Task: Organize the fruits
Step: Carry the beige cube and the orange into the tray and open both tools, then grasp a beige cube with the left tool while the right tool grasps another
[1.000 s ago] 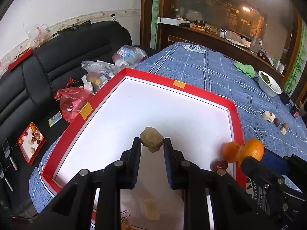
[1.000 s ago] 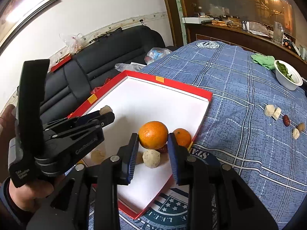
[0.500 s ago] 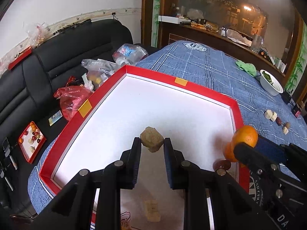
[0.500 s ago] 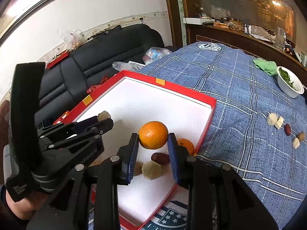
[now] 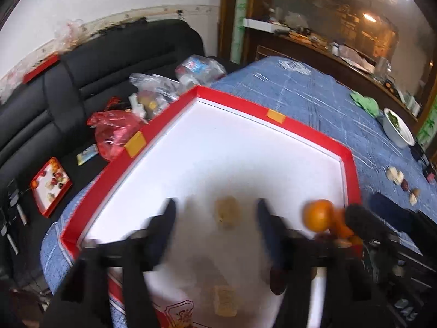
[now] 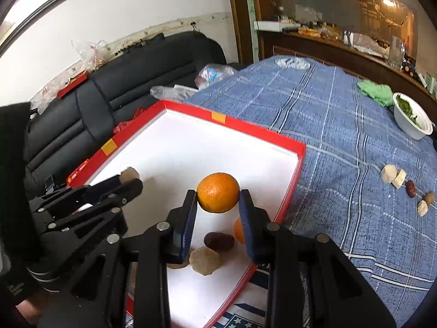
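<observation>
A red-rimmed white tray [image 5: 314, 129] [image 6: 259, 129] lies on the blue checked cloth. My left gripper [image 5: 214, 214] is open, blurred by motion, with a tan lump [image 5: 228, 213] loose between its fingers above the tray floor. In the right wrist view the lump [image 6: 129, 174] shows at the left gripper's tips [image 6: 128, 184]. My right gripper [image 6: 218, 206] is shut on an orange [image 6: 218, 196] [image 5: 318, 216] and holds it above the tray. Under it lie a second orange [image 6: 238, 229], a dark date [image 6: 218, 242] and a pale lump [image 6: 204, 261].
Several small pale and brown fruit pieces [image 6: 393, 175] lie on the cloth at the right. A white bowl of greens [image 6: 411, 121] and a green cloth [image 6: 375, 91] sit farther back. A black sofa [image 5: 68, 82] with plastic bags borders the table's left side.
My left gripper has opened and let go of the tan lump. My right gripper has carried the orange up and further over the tray.
</observation>
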`<state>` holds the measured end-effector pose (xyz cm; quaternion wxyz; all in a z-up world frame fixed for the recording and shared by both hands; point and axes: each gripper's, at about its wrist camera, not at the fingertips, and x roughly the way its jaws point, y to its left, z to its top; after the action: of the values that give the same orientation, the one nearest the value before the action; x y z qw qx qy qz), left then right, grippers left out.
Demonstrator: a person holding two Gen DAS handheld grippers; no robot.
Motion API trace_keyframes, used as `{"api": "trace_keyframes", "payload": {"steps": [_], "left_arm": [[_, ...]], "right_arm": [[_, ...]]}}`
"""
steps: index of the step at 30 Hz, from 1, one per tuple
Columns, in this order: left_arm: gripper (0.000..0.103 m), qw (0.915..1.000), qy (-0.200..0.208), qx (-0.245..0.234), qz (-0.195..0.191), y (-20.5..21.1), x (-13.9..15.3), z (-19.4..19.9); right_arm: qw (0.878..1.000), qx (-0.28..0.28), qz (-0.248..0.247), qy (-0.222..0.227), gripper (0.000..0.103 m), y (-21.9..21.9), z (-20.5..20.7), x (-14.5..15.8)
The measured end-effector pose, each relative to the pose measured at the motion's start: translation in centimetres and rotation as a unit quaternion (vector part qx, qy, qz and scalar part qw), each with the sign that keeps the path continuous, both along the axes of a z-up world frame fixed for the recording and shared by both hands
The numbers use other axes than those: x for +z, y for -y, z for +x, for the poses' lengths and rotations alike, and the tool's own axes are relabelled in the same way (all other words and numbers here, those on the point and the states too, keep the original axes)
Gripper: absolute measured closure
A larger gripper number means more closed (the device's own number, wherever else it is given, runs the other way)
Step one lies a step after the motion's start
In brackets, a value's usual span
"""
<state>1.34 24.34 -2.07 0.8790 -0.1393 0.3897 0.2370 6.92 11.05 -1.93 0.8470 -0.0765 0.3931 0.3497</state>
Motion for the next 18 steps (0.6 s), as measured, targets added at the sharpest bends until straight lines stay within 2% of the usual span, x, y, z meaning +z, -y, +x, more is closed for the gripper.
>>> {"api": "trace_keyframes", "payload": {"steps": [2,3,5,8,10,13,15,18], "left_arm": [[0.034,0.9999,0.014,0.002,0.001,0.5,0.6,-0.1],[0.034,0.9998,0.02,0.0,0.002,0.8,0.9,-0.1],[0.034,0.999,0.039,-0.022,0.009,2.2,1.8,0.2],[0.034,0.9952,0.054,-0.08,0.02,5.7,2.9,1.7],[0.034,0.9897,0.056,-0.13,0.02,8.5,3.2,3.4],[0.034,0.9811,0.046,-0.184,0.038,13.0,3.3,6.6],[0.034,0.9773,0.034,-0.205,0.042,15.1,2.9,8.8],[0.034,0.9741,0.011,-0.222,0.039,17.4,1.9,11.8]], "right_arm": [[1.0,-0.001,0.006,0.005,0.053,0.5,-0.1,0.1],[1.0,-0.001,0.014,0.006,0.052,1.0,-0.2,0.4],[1.0,-0.008,0.024,0.015,0.051,2.4,-0.3,1.1],[0.998,-0.038,0.042,0.026,0.05,6.9,0.2,2.0],[0.996,-0.07,0.041,0.034,0.05,10.3,0.7,2.1],[0.988,-0.147,0.019,0.032,0.05,16.9,3.3,1.1],[0.98,-0.2,0.004,0.017,0.051,21.3,5.4,-0.2],[0.969,-0.247,-0.003,-0.008,0.051,25.7,8.2,-1.7]]}}
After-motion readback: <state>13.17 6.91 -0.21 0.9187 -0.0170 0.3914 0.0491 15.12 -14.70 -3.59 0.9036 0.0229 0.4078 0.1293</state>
